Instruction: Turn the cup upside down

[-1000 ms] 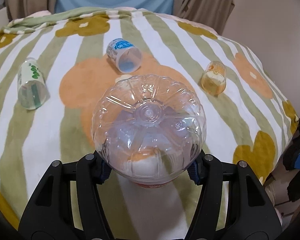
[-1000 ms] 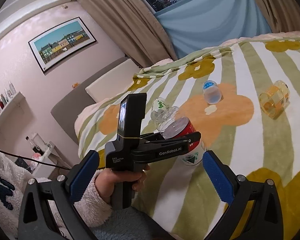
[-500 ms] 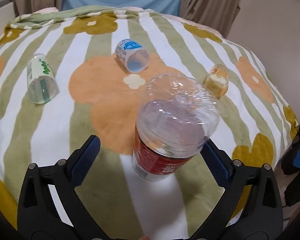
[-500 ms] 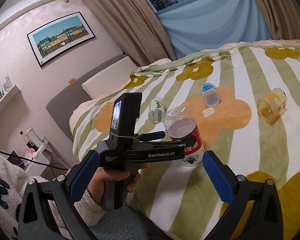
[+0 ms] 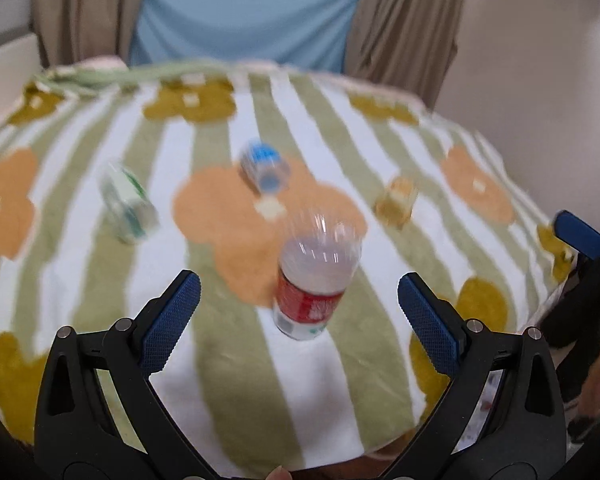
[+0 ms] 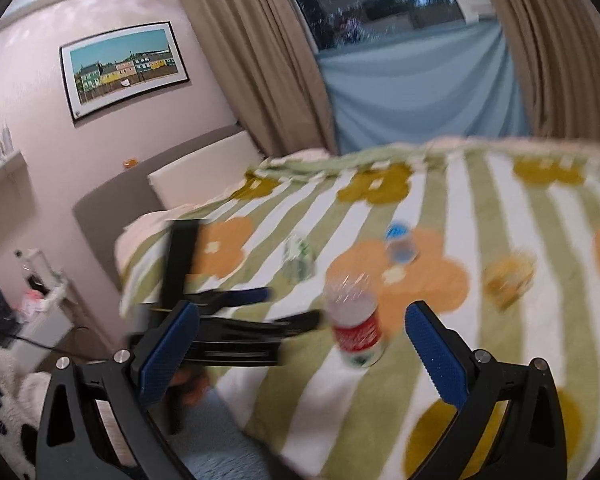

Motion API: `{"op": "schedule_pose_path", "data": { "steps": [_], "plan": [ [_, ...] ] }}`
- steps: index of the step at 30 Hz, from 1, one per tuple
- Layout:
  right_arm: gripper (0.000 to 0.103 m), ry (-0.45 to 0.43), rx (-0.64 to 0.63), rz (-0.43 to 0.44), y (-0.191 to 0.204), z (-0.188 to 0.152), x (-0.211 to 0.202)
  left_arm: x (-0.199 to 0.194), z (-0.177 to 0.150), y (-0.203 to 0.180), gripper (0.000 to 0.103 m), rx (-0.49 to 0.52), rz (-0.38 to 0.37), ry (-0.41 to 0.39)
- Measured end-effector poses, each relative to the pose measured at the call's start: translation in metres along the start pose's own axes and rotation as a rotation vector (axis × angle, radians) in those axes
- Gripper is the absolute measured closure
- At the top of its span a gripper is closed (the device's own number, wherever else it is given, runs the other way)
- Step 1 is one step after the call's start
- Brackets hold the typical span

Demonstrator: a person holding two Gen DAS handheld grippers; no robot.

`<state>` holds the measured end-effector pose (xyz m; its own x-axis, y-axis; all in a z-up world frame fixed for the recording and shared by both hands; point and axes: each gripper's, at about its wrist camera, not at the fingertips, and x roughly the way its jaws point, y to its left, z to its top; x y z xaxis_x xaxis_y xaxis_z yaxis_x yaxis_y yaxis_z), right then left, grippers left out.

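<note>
Between the spread jaws of the left gripper (image 5: 299, 312) and just ahead of them, the red-labelled cup (image 5: 314, 284) stands base-up on the striped blanket (image 5: 80, 264) — upright axis, untouched. Farther off, the right gripper (image 6: 302, 346) also gapes empty — left is nearer.

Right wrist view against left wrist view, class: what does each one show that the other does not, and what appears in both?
Only the right wrist view shows the framed picture, the window, the wall shelf and the left gripper seen from the side, open.

Only the left wrist view shows a bare cream wall to the right of the bed.

Both show the red-labelled cup standing base-up on the striped flower blanket, three more cups lying beyond it, brown curtains and blue fabric.
</note>
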<state>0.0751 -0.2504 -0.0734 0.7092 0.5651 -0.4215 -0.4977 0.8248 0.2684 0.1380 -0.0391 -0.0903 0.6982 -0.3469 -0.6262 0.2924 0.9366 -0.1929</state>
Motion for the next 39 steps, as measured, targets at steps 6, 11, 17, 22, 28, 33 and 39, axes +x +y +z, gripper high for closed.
{"op": "schedule_pose_path", "data": {
  "steps": [6, 11, 17, 22, 28, 33, 39],
  "plan": [
    [0.000, -0.077, -0.095, -0.349, 0.028, 0.029, -0.016, -0.096, 0.019, 0.011, 0.000, 0.002, 0.054, -0.209],
    [0.000, -0.165, -0.042, -0.488, 0.034, 0.034, -0.021, -0.140, 0.014, 0.013, 0.000, 0.052, 0.155, -0.313],
    [0.000, -0.205, -0.079, -0.594, 0.048, 0.019, -0.017, -0.148, -0.001, 0.026, 0.000, 0.038, 0.197, -0.328],
    [0.000, -0.197, -0.083, -0.602, 0.055, 0.013, -0.015, -0.149, -0.004, 0.030, 0.000, 0.032, 0.198, -0.337],
    [0.000, -0.208, -0.089, -0.617, 0.060, 0.012, -0.018, -0.150, -0.007, 0.029, 0.000, 0.035, 0.201, -0.347],
    [0.000, -0.212, -0.089, -0.617, 0.062, 0.011, -0.020, -0.152, -0.009, 0.027, 0.000, 0.039, 0.206, -0.352],
    [0.000, -0.215, -0.083, -0.617, 0.065, 0.013, -0.025, -0.159, -0.010, 0.019, 0.000, 0.058, 0.213, -0.366]
  ]
}}
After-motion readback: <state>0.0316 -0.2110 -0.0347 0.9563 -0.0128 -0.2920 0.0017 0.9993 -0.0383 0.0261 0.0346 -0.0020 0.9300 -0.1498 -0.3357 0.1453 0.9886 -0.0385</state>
